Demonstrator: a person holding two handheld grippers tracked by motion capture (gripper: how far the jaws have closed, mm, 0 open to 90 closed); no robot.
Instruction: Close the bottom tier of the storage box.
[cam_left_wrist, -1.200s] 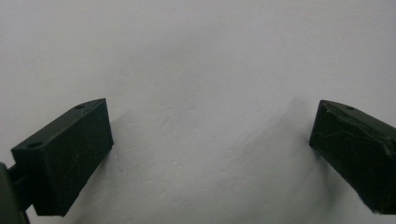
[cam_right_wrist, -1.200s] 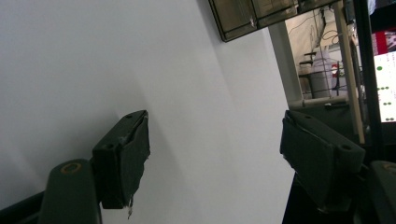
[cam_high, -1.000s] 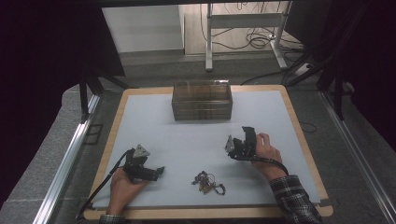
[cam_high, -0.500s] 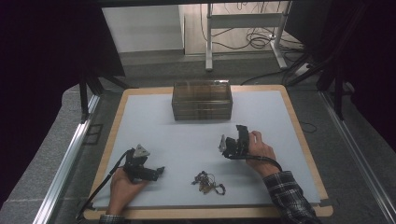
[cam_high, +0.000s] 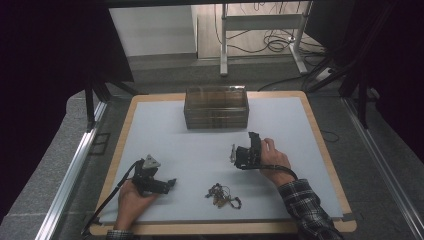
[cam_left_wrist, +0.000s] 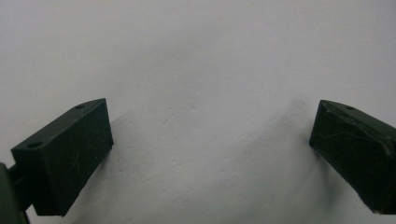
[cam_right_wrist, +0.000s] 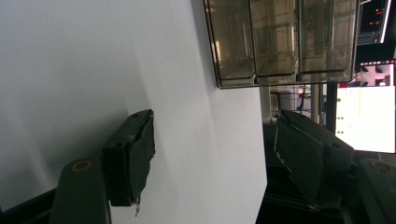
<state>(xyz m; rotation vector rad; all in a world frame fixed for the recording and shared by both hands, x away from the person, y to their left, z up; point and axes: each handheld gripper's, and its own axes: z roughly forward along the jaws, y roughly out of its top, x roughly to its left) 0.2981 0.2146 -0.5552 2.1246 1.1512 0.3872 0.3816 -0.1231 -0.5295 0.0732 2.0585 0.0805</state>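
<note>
A small tangle of dark jewellery with gold bits (cam_high: 223, 195) lies on the white mat (cam_high: 200, 150) near its front edge. My left gripper (cam_high: 170, 183) rests low at the front left, a hand around it, its jaws wide open over bare mat (cam_left_wrist: 205, 93). My right gripper (cam_high: 234, 155) is held on its side right of centre, above and right of the tangle. In the right gripper view its jaws stand open with nothing between them. A clear brownish drawer box (cam_high: 216, 107) stands at the back centre, and its compartments (cam_right_wrist: 280, 42) show in the right gripper view.
The mat lies on a wooden board (cam_high: 320, 135) with a metal rail (cam_high: 75, 165) along the left side. Behind the table are desk legs and cables (cam_high: 260, 45) on the floor. A plaid sleeve (cam_high: 305, 210) reaches in from the bottom right.
My right gripper has moved left and slightly toward the front, closer to the tangle. The left gripper and the tangle have stayed put.
</note>
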